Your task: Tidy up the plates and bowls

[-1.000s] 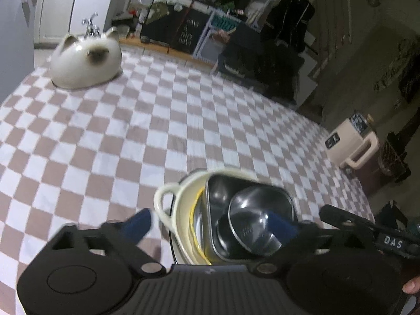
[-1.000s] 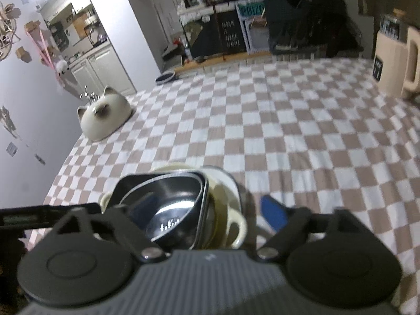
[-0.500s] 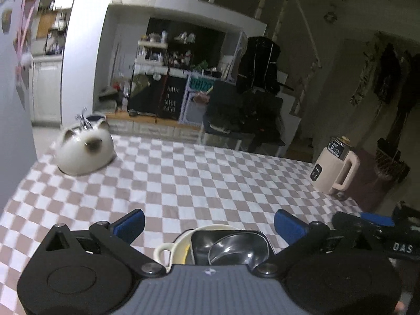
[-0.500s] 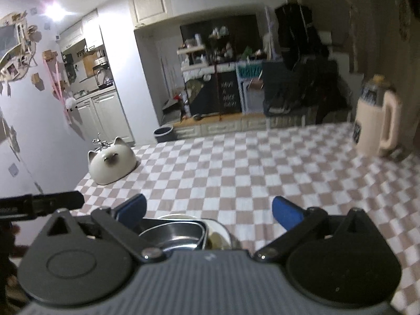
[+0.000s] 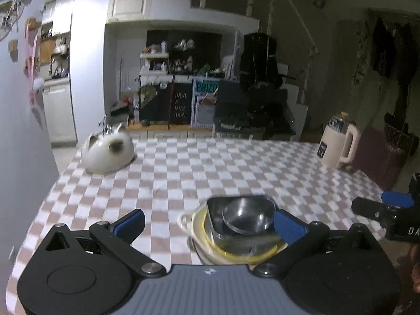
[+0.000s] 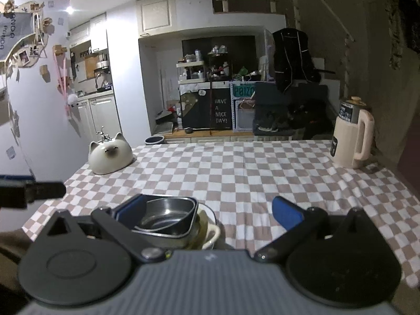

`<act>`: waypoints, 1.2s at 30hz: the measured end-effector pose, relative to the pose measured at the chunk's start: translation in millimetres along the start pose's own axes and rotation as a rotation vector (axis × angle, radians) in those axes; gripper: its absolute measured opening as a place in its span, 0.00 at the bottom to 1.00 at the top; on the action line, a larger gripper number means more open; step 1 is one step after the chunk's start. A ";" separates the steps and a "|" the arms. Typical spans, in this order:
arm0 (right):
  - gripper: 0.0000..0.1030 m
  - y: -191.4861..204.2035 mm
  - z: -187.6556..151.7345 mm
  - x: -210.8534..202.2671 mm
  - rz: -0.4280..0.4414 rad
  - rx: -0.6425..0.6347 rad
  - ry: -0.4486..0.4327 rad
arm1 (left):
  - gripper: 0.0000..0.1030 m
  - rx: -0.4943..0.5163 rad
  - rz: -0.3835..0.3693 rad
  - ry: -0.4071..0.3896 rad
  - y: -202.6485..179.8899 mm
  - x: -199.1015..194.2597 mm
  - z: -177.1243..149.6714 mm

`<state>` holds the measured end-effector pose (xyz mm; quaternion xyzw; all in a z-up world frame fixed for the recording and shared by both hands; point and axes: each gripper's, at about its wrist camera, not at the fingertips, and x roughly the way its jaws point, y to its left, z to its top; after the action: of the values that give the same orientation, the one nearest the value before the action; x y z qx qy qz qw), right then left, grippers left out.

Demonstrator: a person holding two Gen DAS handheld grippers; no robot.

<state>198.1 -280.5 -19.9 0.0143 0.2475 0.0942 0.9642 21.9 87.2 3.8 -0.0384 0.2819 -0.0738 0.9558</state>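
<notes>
Bowls [image 5: 240, 225] sit nested at lower centre of both views: steel ones inside a cream handled dish. My left gripper [image 5: 207, 223] and right gripper [image 6: 207, 214] gape wide, holding nothing. I judge stacking finished; I'd lift both straight up, clear of the rims.

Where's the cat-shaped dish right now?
The cat-shaped dish sits at the table's far left corner in both views, well beyond the stacked bowls.
</notes>
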 end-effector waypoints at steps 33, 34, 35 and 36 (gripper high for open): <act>0.99 8.7 -40.7 -17.7 -0.021 -0.101 0.055 | 1.00 0.044 0.067 0.041 -13.6 -17.4 -52.5; 0.99 8.6 -40.7 -17.6 -0.021 -0.101 0.055 | 1.00 0.043 0.067 0.041 -13.5 -17.6 -52.6; 0.99 8.7 -40.9 -17.5 -0.022 -0.100 0.055 | 1.00 0.044 0.066 0.041 -13.4 -17.5 -52.5; 0.99 8.7 -40.9 -17.1 -0.023 -0.101 0.057 | 1.00 0.047 0.066 0.042 -13.5 -17.4 -52.6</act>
<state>162.3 -275.9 -47.0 -0.0400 0.2698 0.0960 0.9573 -22.8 75.0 -29.5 -0.0052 0.3010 -0.0496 0.9523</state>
